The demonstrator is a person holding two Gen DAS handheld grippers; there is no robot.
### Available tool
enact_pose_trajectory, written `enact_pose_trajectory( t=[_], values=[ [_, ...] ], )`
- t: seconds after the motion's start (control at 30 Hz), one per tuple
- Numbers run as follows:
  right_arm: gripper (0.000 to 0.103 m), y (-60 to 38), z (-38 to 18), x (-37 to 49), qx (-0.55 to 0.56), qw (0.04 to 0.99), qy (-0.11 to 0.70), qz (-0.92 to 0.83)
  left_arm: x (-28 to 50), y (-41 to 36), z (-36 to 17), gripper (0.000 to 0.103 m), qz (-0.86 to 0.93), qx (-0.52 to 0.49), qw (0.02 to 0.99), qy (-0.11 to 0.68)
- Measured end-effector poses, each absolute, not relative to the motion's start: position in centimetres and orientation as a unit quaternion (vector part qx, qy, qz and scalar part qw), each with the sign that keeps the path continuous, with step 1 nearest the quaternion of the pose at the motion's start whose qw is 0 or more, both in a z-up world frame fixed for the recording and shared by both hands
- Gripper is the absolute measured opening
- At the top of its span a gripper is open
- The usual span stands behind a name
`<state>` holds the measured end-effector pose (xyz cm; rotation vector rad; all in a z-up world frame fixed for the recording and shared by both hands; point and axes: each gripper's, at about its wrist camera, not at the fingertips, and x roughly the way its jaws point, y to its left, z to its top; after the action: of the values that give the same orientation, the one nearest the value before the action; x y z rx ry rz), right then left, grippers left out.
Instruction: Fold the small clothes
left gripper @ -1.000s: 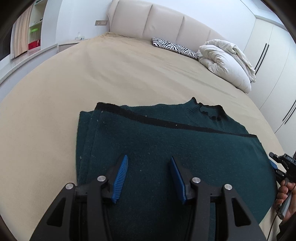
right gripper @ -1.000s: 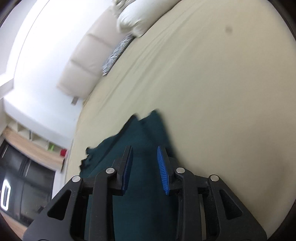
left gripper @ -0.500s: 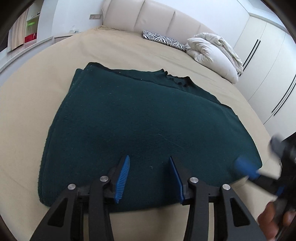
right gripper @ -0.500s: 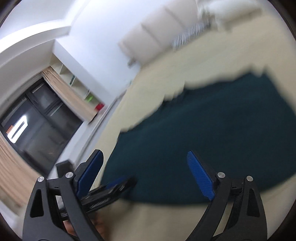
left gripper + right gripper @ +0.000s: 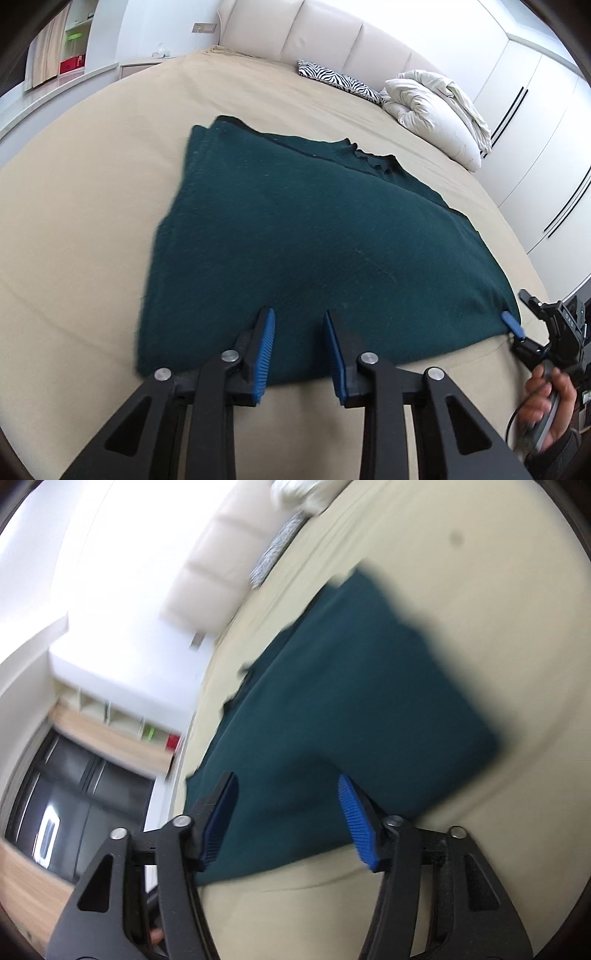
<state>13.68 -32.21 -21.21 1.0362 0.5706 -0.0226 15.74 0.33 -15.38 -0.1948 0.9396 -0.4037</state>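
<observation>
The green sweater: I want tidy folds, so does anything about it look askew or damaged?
Nothing stands out. The green sweater lies flat, folded, on the beige bedspread; no tears or bunching show. Its far edge layers sit slightly offset.

Home bedroom: wide bed (image 5: 110, 192), padded headboard (image 5: 332, 40), wardrobe doors (image 5: 535, 122).

left gripper (image 5: 299, 345): jaws apart, just been closing, nothing between pads, pointing toward 12 o'clock
right gripper (image 5: 288, 819): jaws apart, just been closing, nothing gripped
right hand (image 5: 546, 406): at 4 o'clock, wrapped round handle
</observation>
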Motion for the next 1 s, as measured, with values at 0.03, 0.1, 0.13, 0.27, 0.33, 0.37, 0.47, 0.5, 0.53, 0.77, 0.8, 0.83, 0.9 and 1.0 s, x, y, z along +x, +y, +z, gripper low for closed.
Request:
enact_pose_trajectory(
  t=[0.03,0.1,0.13,0.27,0.33,0.37,0.47,0.5,0.53,0.77,0.8,0.83,0.9,1.0],
  values=[
    [0.052,-33.7,-21.1,13.0,0.49,0.832,0.26,-0.027,15.4,0.9,-15.3,0.032,-0.191,-0.096,0.867,0.449],
    [0.052,-36.0,-20.4,11.9,0.486,0.836,0.248,-0.068,15.0,1.7,-14.9,0.032,-0.184,-0.102,0.867,0.451],
    [0.053,-37.3,-20.0,10.9,0.481,0.837,0.246,-0.084,14.6,2.3,-14.3,0.034,-0.174,-0.098,0.871,0.449],
    [0.057,-39.7,-17.5,9.2,0.454,0.849,0.233,-0.139,14.1,2.6,-11.5,0.051,-0.142,-0.085,0.894,0.415],
    [0.06,-39.0,-15.8,9.4,0.449,0.857,0.222,-0.116,15.1,1.6,-10.3,0.056,-0.14,-0.077,0.901,0.403],
    [0.065,-38.2,-15.1,10.9,0.444,0.863,0.222,-0.095,15.8,0.8,-9.8,0.057,-0.141,-0.071,0.904,0.397],
    [0.067,-36.0,-13.7,16.4,0.445,0.864,0.235,-0.019,17.9,-1.5,-9.4,0.057,-0.145,-0.045,0.907,0.392],
    [0.067,-35.5,-13.5,18.2,0.444,0.863,0.24,-0.006,19.0,-2.8,-9.3,0.057,-0.148,-0.034,0.909,0.389],
    [0.067,-34.4,-13.3,20.4,0.439,0.864,0.248,0.008,19.8,-3.6,-9.4,0.057,-0.15,-0.026,0.909,0.387],
    [0.067,-29.8,-15.5,34.6,0.441,0.844,0.293,0.087,27.1,-8.0,-11.8,0.058,-0.127,0.032,0.904,0.407],
    [0.067,-28.3,-15.2,33.5,0.44,0.842,0.297,0.093,28.0,-8.0,-12.6,0.058,-0.118,0.035,0.902,0.414],
    [0.067,-27.2,-15.4,33.5,0.443,0.837,0.304,0.105,29.0,-7.9,-13.8,0.059,-0.107,0.039,0.896,0.429],
    [0.067,-26.8,-16.6,34.0,0.452,0.825,0.32,0.11,29.7,-7.5,-15.3,0.062,-0.108,0.026,0.889,0.444],
    [0.048,-27.9,-19.9,34.5,0.466,0.818,0.323,0.097,29.5,-7.4,-15.4,0.063,-0.112,0.027,0.894,0.434]
  ],
)
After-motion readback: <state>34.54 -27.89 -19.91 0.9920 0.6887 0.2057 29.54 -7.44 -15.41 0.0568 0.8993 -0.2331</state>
